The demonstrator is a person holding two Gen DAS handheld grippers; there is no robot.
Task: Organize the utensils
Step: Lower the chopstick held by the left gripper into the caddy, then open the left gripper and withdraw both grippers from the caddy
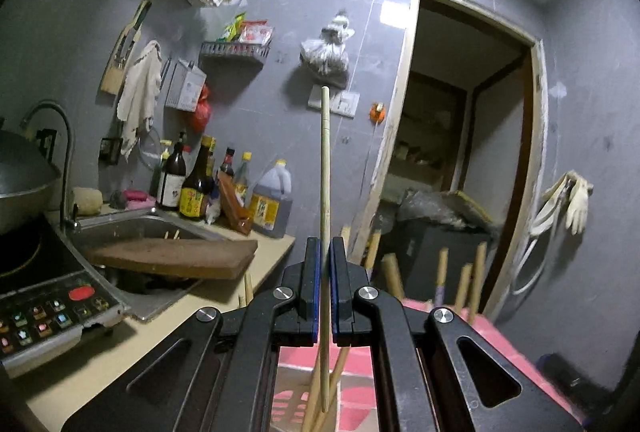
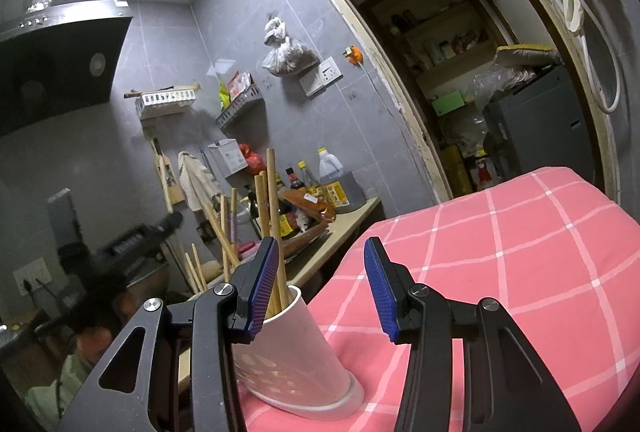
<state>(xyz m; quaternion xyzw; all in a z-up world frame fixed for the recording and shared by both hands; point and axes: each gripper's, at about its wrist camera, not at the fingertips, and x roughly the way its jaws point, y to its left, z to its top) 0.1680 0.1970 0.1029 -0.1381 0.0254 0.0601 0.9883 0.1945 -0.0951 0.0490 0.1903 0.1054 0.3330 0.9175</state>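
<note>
Standing nearly upright, a single chopstick (image 1: 325, 168) is pinched between the left gripper (image 1: 325, 252) jaws, its long axis running along the fingers, its lower end hanging over other chopsticks below. The white holder (image 2: 296, 348), already bristling with chopsticks (image 2: 269, 216), sits on the pink checked cloth (image 2: 500, 252) just beside the right gripper (image 2: 320, 288), whose jaws gape, gripping nothing. The left hand looks nearer delivery.
</note>
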